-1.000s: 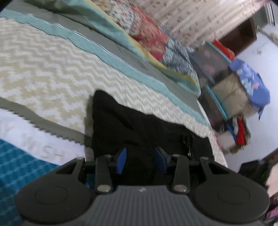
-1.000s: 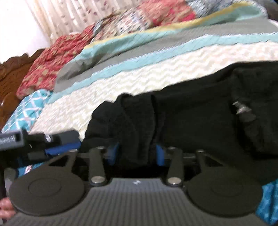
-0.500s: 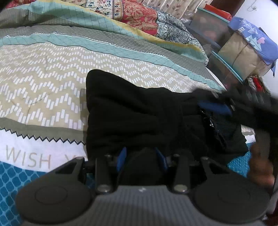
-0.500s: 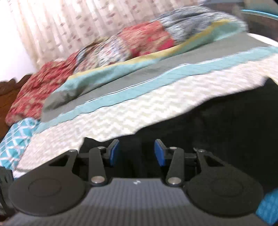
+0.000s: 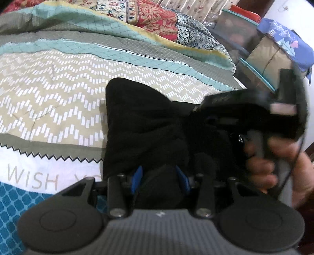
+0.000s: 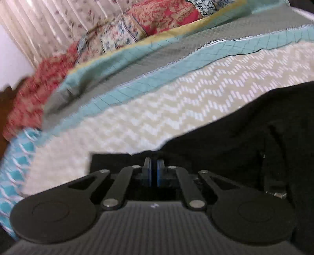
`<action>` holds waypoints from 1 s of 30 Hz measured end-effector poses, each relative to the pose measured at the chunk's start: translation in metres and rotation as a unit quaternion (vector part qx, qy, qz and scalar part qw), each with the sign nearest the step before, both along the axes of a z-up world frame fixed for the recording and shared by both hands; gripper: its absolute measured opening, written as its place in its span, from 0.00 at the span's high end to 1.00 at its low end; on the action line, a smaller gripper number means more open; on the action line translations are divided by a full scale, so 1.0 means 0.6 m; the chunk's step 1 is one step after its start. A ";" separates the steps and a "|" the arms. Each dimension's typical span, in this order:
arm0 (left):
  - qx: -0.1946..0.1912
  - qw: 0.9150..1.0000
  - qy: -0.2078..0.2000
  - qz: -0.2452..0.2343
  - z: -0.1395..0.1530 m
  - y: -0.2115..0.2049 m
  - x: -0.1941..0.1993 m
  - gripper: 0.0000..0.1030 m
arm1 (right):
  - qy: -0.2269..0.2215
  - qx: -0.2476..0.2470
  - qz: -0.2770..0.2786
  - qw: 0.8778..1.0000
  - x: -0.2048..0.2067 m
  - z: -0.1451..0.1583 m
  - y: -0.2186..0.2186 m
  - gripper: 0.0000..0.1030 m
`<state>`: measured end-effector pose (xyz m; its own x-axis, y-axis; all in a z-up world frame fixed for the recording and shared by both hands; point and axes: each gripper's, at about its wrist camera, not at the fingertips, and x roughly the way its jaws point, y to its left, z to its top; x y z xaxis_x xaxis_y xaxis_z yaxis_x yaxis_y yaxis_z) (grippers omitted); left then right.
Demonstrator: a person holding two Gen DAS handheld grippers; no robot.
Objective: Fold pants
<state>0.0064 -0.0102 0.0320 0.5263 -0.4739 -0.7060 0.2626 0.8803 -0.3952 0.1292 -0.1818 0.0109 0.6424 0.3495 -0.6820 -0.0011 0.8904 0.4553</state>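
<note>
Left wrist view, nearest: my left gripper (image 5: pixel 159 179), its blue-padded fingers (image 5: pixel 137 177) partly apart with a thick bunch of the black fabric pants (image 5: pixel 145 125) clamped between them. The pants lie in a folded, rumpled heap on the quilted bedspread (image 5: pixel 58 102), which carries beige-and-white zigzag rows, grey and teal bands, and a white strip with grey lettering toward the near edge. To the right of the heap, my right hand (image 5: pixel 274 166) grips the grey handle of the right gripper (image 5: pixel 204 117), whose black body reaches over the cloth; its tips are blurred against the dark fabric in this view. Farther off, a patchwork quilt of red, cream and dark blue floral panels (image 5: pixel 157 19) is piled along the bed's far side, and beyond the bed's corner stands a stack of boxes under a blue patterned cloth (image 5: pixel 284 41).

Right wrist view, nearest: my right gripper (image 6: pixel 154 166), jaws just drawn together until the blue pads nearly meet. They sit at the near edge of the pants (image 6: pixel 245 133); whether any cloth is pinched in the thin gap I cannot tell. The pants spread to the right over the bedspread (image 6: pixel 157 109). Behind them, the patchwork quilt (image 6: pixel 157 17), then a pale pleated curtain with small leaf prints (image 6: pixel 49 23).
</note>
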 end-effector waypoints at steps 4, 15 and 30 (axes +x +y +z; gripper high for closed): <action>0.024 1.000 -0.017 -0.010 0.001 -0.009 -0.008 0.62 | 0.011 0.029 -0.010 0.999 0.004 -0.017 -0.024 0.93; -0.029 0.999 -0.027 0.007 0.056 0.023 -0.037 0.50 | -0.065 0.019 0.017 0.998 -0.146 0.071 -0.054 0.65; 0.046 0.999 -0.008 -0.029 0.044 -0.041 -0.027 0.42 | -0.041 0.051 0.009 0.998 -0.182 0.032 -0.085 0.58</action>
<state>-0.0099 -0.0346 0.0581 0.5117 -0.4373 -0.7396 0.3191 0.8960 -0.3090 0.0202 -0.2331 0.0298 0.6879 0.4266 -0.5872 -0.0585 0.8390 0.5410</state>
